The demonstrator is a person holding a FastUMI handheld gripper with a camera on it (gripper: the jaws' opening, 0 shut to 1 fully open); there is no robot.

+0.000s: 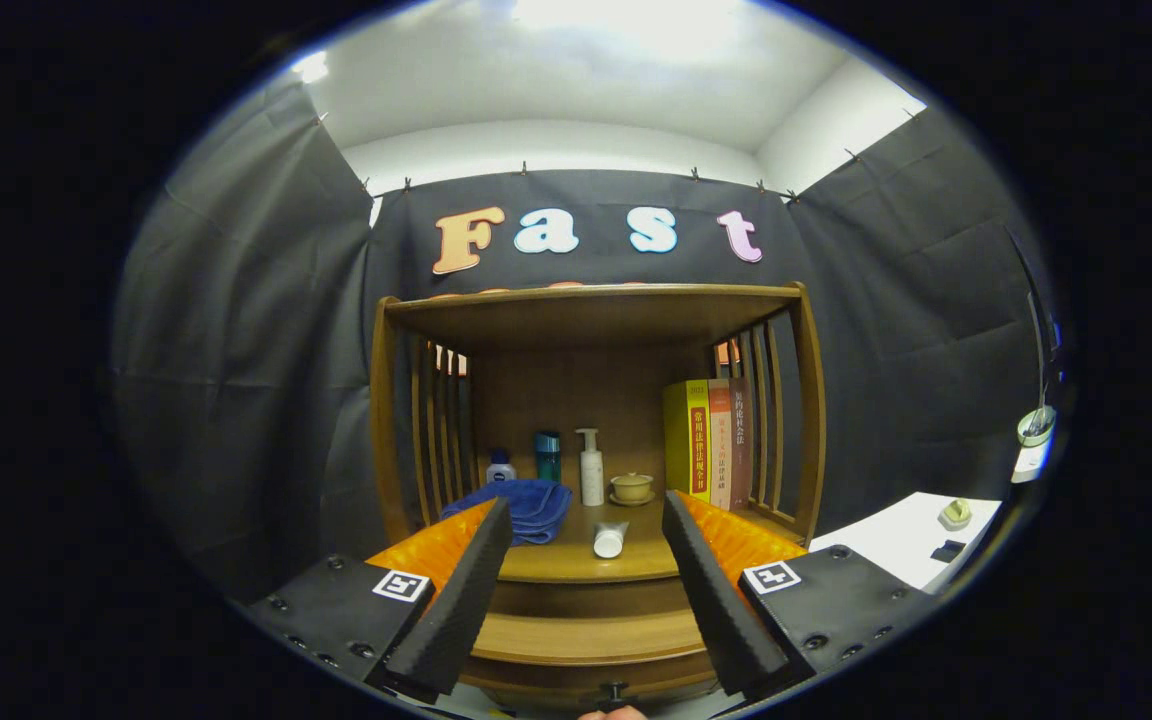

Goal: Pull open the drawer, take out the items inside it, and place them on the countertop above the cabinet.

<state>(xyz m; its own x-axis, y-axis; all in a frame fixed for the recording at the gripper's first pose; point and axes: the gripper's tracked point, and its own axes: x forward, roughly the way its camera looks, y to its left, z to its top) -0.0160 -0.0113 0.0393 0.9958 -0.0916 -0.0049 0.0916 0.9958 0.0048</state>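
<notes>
A wooden cabinet (591,300) stands ahead against the booth wall, with its countertop (576,560) just beyond my fingers. The drawer front (586,635) lies below the countertop between my fingers, with a small dark knob (616,692) at its lower middle. The drawer looks closed. My gripper (586,520) is open with nothing between its fingers, held a little in front of the cabinet. On the countertop lie a white tube (609,540) on its side and a folded blue towel (526,505).
At the back of the countertop stand a small white bottle (500,468), a teal bottle (547,456), a white pump bottle (591,468) and a small yellow-green cup (631,488). Books (711,440) lean at the right. A white table (911,535) sits right of the cabinet.
</notes>
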